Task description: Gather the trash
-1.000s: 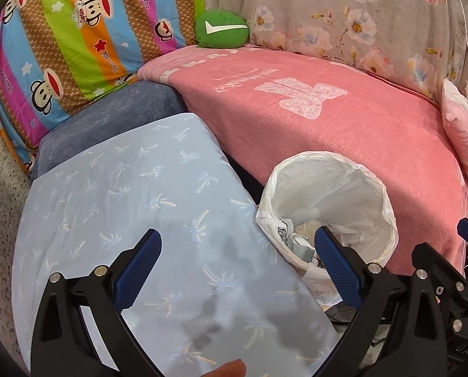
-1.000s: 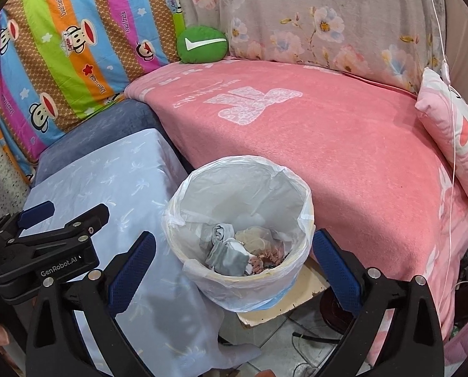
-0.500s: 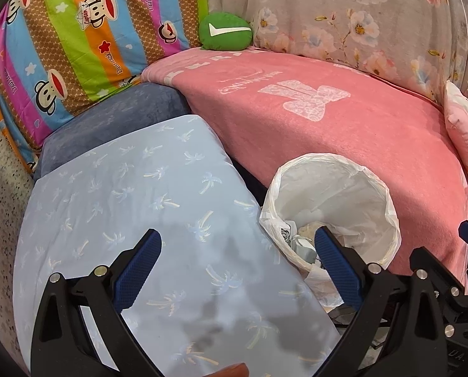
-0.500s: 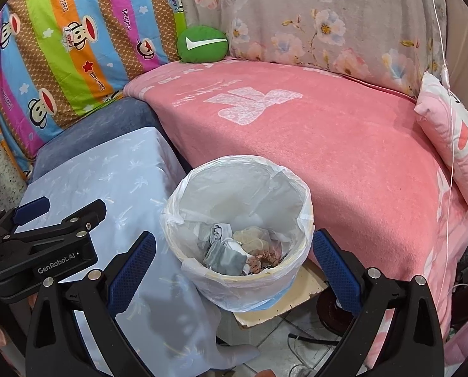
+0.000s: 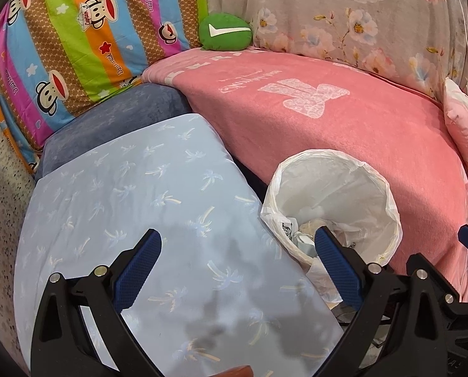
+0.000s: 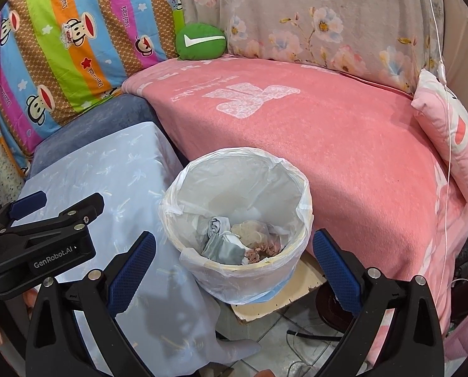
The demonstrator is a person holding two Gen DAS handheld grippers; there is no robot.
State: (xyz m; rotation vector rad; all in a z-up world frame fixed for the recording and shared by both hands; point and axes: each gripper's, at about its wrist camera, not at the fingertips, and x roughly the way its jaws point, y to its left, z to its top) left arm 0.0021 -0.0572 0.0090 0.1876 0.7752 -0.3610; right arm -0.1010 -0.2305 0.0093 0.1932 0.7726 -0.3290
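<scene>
A round trash bin lined with a white plastic bag (image 6: 303, 194) stands on the floor between the pale blue table and the pink bed; it also shows in the left wrist view (image 5: 387, 201). Crumpled grey and white trash (image 6: 230, 242) lies at its bottom. My right gripper (image 6: 234, 254) is open and empty, its fingers spread just in front of the bin. My left gripper (image 5: 237, 251) is open and empty above the pale blue tablecloth (image 5: 146, 194), left of the bin. The left gripper also shows in the right wrist view (image 6: 45, 223).
A pink blanket (image 6: 312, 119) covers the bed behind the bin. A striped monkey-print cushion (image 5: 77, 40), a green pouch (image 5: 226, 33) and a floral cushion (image 6: 321, 22) stand at the back. A pink pillow (image 6: 450, 138) lies at the right. Cables lie on the tiled floor (image 6: 284, 333).
Both grippers have drifted slightly, so the scene sits a little differently in each view. Both stay open and empty.
</scene>
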